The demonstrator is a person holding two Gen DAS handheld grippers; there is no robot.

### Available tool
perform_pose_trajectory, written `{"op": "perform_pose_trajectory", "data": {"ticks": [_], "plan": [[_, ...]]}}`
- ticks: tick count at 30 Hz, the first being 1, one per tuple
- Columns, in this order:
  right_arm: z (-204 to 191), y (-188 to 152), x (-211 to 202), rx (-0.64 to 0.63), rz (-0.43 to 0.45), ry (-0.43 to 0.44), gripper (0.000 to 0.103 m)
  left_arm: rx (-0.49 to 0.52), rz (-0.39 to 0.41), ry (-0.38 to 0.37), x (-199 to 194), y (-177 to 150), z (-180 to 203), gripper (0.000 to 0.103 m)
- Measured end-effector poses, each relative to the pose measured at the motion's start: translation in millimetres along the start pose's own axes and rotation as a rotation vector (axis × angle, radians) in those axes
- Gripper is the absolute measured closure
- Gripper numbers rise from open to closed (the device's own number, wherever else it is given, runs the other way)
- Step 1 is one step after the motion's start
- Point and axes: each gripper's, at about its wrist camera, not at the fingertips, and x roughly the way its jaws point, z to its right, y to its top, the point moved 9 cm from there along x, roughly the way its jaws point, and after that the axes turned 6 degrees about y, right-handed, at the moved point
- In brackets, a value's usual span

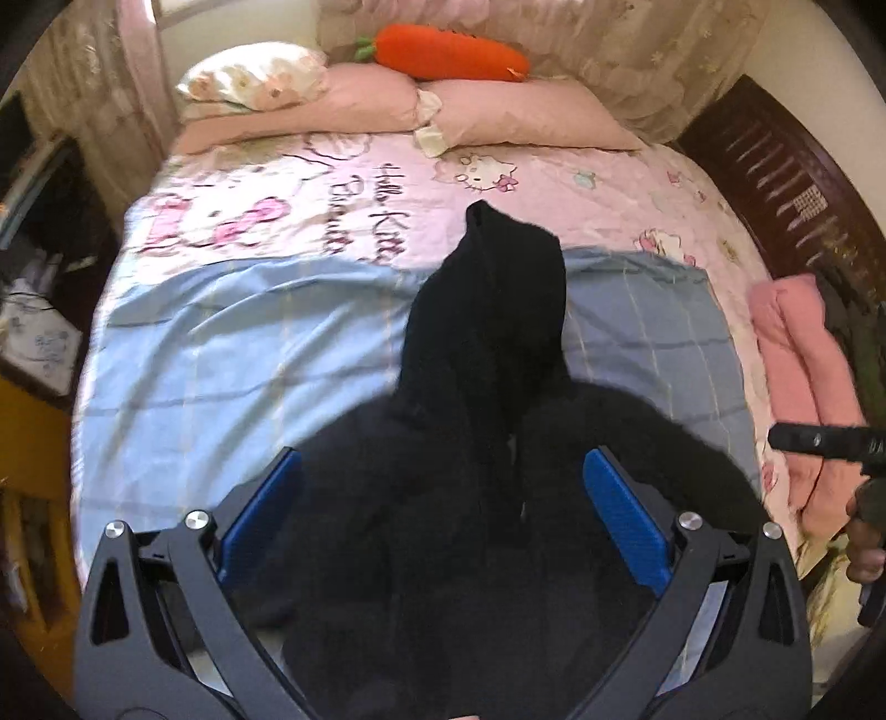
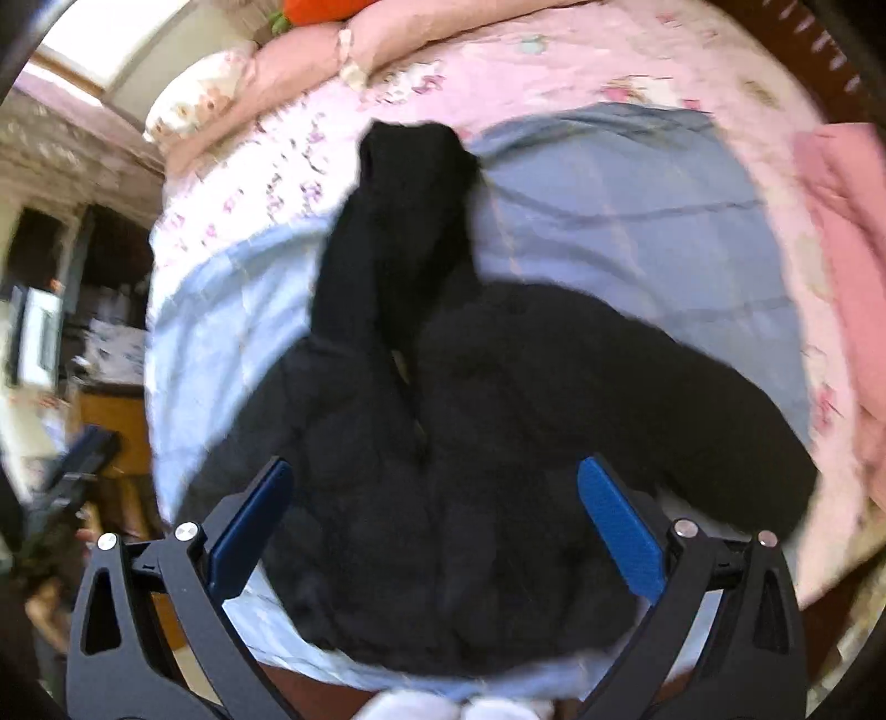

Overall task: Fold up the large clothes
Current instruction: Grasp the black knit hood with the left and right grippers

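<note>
A black hooded jacket (image 1: 487, 443) lies on a light blue sheet (image 1: 221, 354) on the bed, its hood pointing toward the pillows. My left gripper (image 1: 443, 487) is open above the jacket's body, holding nothing. In the right wrist view the same jacket (image 2: 470, 432) fills the middle, with one sleeve spread to the right. My right gripper (image 2: 434, 498) is open above the jacket's lower body and holds nothing. The tip of the right gripper also shows at the right edge of the left wrist view (image 1: 819, 443).
A pink Hello Kitty bedspread (image 1: 343, 183) covers the bed. Pink pillows (image 1: 498, 111) and an orange carrot plush (image 1: 448, 52) lie at the head. Folded pink cloth (image 1: 797, 343) sits at the right edge by a dark wooden frame (image 1: 775, 183). Furniture stands left of the bed.
</note>
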Motion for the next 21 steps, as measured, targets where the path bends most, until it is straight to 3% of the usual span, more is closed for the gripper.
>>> {"op": "perform_pose_trajectory", "data": {"ticks": [4, 6, 8, 11, 17, 19, 21], "plan": [[0.1, 91.0, 54.7, -0.067, 0.025, 0.009, 0.001, -0.090, -0.068, -0.118, 96.1, 60.6, -5.7, 0.002], [11.0, 126.0, 90.4, -0.108, -0.004, -0.055, 0.001, -0.161, -0.102, -0.172, 139.3, 80.4, -12.5, 0.002], [30.6, 154.4, 127.5, -0.100, -0.043, -0.148, 0.001, -0.235, -0.151, -0.158, 183.5, 91.2, -24.7, 0.003], [43.4, 178.6, 158.0, -0.033, -0.018, -0.138, 0.001, -0.293, -0.186, -0.180, 234.5, 98.8, -29.0, 0.003], [50.9, 232.1, 214.7, 0.019, 0.003, -0.134, 0.001, -0.307, -0.220, -0.241, 307.4, 104.7, -12.4, 0.006], [56.5, 241.2, 230.9, 0.035, -0.005, -0.153, 0.001, -0.286, -0.243, -0.228, 328.8, 101.7, -4.7, 0.011], [65.3, 239.7, 248.4, 0.064, -0.037, -0.170, 0.001, -0.249, -0.250, -0.158, 346.5, 100.0, -3.3, 0.013]]}}
